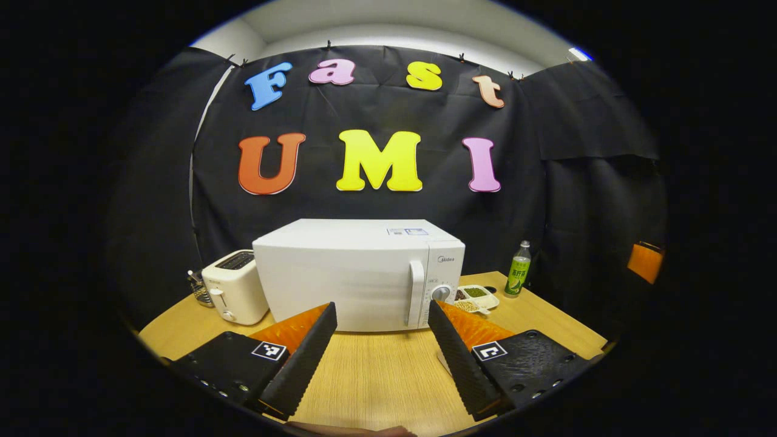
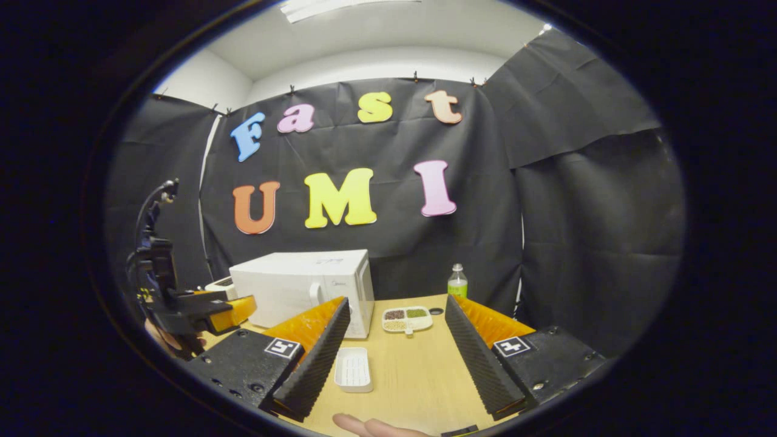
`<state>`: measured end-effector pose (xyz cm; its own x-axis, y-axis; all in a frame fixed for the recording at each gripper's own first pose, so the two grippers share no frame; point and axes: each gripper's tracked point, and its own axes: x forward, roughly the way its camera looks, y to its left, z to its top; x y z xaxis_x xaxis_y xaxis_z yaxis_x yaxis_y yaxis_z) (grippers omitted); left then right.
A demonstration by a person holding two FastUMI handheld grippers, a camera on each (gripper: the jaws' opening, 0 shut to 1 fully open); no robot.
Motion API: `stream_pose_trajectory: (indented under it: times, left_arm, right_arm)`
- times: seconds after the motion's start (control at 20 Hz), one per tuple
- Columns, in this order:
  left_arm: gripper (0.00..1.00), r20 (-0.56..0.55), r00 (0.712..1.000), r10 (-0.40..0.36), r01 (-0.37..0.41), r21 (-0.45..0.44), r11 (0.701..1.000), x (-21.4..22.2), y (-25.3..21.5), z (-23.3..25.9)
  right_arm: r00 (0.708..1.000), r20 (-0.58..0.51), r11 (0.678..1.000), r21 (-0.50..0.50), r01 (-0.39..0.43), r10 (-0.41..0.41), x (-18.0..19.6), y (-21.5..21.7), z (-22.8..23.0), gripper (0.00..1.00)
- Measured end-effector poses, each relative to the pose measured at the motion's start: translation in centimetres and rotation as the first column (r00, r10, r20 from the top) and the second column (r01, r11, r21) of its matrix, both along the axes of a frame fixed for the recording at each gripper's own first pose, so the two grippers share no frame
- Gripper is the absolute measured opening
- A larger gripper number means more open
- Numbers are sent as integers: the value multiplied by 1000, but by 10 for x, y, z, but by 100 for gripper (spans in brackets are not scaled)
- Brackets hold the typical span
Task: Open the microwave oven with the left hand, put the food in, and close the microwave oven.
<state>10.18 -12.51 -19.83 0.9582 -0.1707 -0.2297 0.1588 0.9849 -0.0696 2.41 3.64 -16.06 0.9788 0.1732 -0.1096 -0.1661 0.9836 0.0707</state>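
On the far side of the wooden table (image 1: 376, 376), white microwave (image 1: 358, 276) with door closed, toaster (image 1: 234, 294) just left, divided food dish (image 2: 407, 318) and green bottle (image 2: 457, 284) right, small white tray (image 2: 354, 369) near, left gripper (image 1: 382, 349) wide open and empty, right gripper (image 2: 394, 358) wide open and empty.

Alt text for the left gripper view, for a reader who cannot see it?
The open left gripper hovers over a wooden table, facing a closed white microwave. A toaster stands left of it, a divided food tray and green bottle to its right.
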Motion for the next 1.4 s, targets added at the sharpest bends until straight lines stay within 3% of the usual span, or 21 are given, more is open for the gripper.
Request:
stream_pose_trajectory:
  times: [0.1, 0.15, 0.2, 0.25, 0.3, 0.35, 0.4, 0.45, 0.5, 0.55, 0.6, 0.65, 0.7, 0.75, 0.8, 0.9, 0.95, 1.1, 1.2, 1.25, 1.4]
  left_arm:
    - [95, 27, 1000, 1, -1, 2, 1000, -26, 8, 32]
    - [95, 39, 999, 10, -10, 4, 1000, -38, 14, 45]
    - [95, 58, 998, 19, -20, 8, 1000, -50, 21, 61]
    - [95, 75, 997, 31, -32, 14, 999, -61, 28, 77]
    - [95, 96, 994, 44, -47, 25, 999, -73, 36, 91]
    - [84, 115, 992, 60, -64, 35, 997, -85, 45, 103]
    - [95, 127, 989, 72, -78, 39, 996, -97, 53, 114]
    - [95, 126, 989, 80, -85, 32, 996, -110, 58, 122]
    - [95, 131, 988, 85, -89, 25, 996, -121, 62, 131]
    - [95, 146, 985, 93, -97, 23, 995, -133, 68, 142]
    - [84, 164, 981, 102, -106, 20, 994, -144, 75, 152]
    - [95, 173, 979, 106, -110, 13, 994, -154, 79, 159]
    - [95, 181, 977, 110, -111, -4, 994, -166, 80, 165]
    - [95, 192, 975, 115, -114, -18, 993, -173, 82, 171]
    - [95, 205, 972, 118, -115, -26, 993, -180, 85, 174]
    - [95, 217, 967, 131, -125, -40, 991, -194, 91, 172]
    - [95, 222, 965, 137, -130, -47, 990, -200, 93, 168]
    - [95, 249, 950, 187, -191, -7, 981, -207, 108, 167]
    - [95, 247, 952, 180, -186, 1, 983, -208, 104, 164]
    - [95, 254, 951, 177, -182, -5, 983, -207, 102, 165]
    - [95, 248, 957, 153, -157, -3, 988, -206, 96, 164]
  right_arm:
    - [999, 35, 1000, 0, 11, -11, -16, -4, 22, 100]
    - [998, 52, 1000, 1, 23, -23, -24, -8, 34, 91]
    - [997, 63, 999, 4, 41, -41, -29, -13, 44, 100]
    - [996, 69, 998, 9, 57, -57, -36, -17, 54, 91]
    - [995, 79, 998, 15, 62, -63, -46, -18, 63, 91]
    - [993, 94, 998, 23, 65, -67, -58, -20, 75, 91]
    - [991, 108, 997, 32, 70, -73, -65, -22, 84, 91]
    - [989, 122, 996, 36, 77, -81, -73, -25, 91, 91]
    - [987, 133, 996, 36, 86, -90, -80, -28, 98, 100]
    - [985, 144, 995, 32, 92, -95, -87, -31, 105, 90]
    - [983, 159, 995, 28, 94, -97, -94, -32, 112, 90]
    - [980, 174, 995, 25, 95, -98, -102, -31, 120, 91]
    - [977, 185, 995, 20, 102, -103, -108, -33, 125, 100]
    - [975, 193, 994, 12, 113, -113, -112, -35, 130, 100]
    - [972, 201, 993, 0, 121, -119, -117, -35, 133, 91]
    - [966, 227, 990, -31, 137, -126, -126, -37, 140, 91]
    - [963, 232, 989, -33, 146, -134, -128, -39, 142, 100]
    - [965, 223, 988, -32, 149, -138, -131, -38, 137, 91]
    - [969, 208, 988, -39, 148, -137, -126, -37, 130, 91]
    - [970, 204, 988, -45, 147, -135, -124, -39, 128, 100]
    - [970, 199, 987, -51, 150, -137, -120, -43, 125, 100]
